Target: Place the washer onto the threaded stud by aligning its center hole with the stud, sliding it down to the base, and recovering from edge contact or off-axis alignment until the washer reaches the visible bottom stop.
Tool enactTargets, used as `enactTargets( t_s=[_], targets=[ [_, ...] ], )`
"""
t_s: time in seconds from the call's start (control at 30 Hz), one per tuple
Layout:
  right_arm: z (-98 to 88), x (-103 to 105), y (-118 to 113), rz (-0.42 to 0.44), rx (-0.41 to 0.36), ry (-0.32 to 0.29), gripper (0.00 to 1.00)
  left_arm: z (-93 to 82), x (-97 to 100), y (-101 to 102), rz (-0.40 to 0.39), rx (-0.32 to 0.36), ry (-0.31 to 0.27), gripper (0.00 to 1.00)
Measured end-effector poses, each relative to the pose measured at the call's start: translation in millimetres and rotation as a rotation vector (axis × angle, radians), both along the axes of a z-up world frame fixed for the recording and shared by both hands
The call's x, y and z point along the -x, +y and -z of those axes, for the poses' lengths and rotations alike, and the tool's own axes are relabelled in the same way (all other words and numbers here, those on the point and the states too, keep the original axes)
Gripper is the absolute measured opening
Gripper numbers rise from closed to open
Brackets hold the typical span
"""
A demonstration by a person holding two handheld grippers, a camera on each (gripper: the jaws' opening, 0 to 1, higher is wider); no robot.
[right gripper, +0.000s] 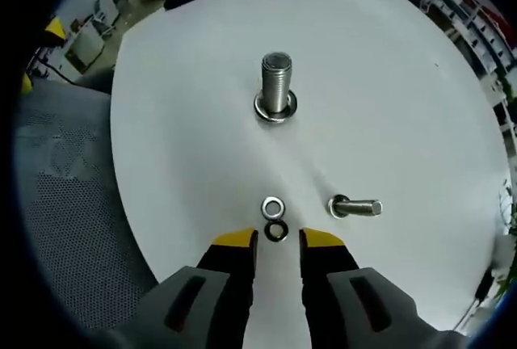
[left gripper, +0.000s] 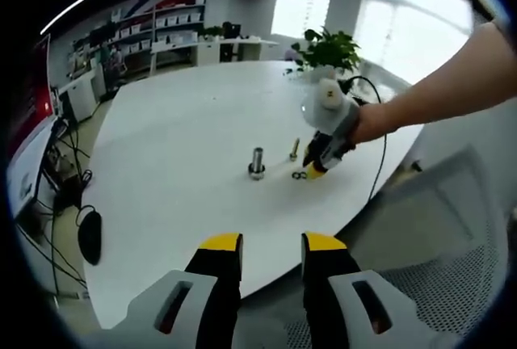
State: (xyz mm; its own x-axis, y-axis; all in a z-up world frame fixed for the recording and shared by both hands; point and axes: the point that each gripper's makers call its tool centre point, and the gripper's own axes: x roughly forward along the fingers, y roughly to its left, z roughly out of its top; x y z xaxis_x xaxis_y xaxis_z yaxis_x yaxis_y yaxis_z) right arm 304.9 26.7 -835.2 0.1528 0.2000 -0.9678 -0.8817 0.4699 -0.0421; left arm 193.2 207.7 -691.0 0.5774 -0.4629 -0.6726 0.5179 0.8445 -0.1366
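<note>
A large threaded stud (right gripper: 276,84) stands upright on the white round table (right gripper: 388,90), a washer lying around its base. Two loose washers lie close to my right gripper (right gripper: 279,241): a silver one (right gripper: 273,206) and a dark one (right gripper: 276,231) just beyond the open jaws. A smaller bolt (right gripper: 354,207) lies on its side to their right. In the left gripper view the stud (left gripper: 257,162) is mid-table, the small bolt (left gripper: 295,149) and washers (left gripper: 299,175) beside it, and the right gripper (left gripper: 317,167) hovers over the washers. My left gripper (left gripper: 271,245) is open, far back at the table edge.
A potted plant (left gripper: 327,50) stands at the table's far side, with a cable (left gripper: 378,147) trailing off the edge. A grey mesh chair (right gripper: 65,203) sits beside the table. A computer mouse (left gripper: 90,236) lies near the left edge. Shelves and desks line the room behind.
</note>
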Motion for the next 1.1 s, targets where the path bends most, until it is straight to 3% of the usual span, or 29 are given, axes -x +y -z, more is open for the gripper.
enactTargets(
  t_s=[0.3,0.53,1.1],
  targets=[
    [5.3,-1.2,0.7,-0.007,0.009,0.004,0.23,-0.8,-0.9,1.0,-0.006,-0.002,-0.005,0.27],
    [4.8,2.1,4.1,0.016,-0.023,0.004,0.17,-0.9,-1.0,1.4,-0.009,0.0,-0.005,0.27],
    [4.8,14.6,-12.4,0.0,-0.029,0.014,0.17,-0.9,-0.8,-0.1,0.001,-0.001,-0.007,0.27]
  ],
)
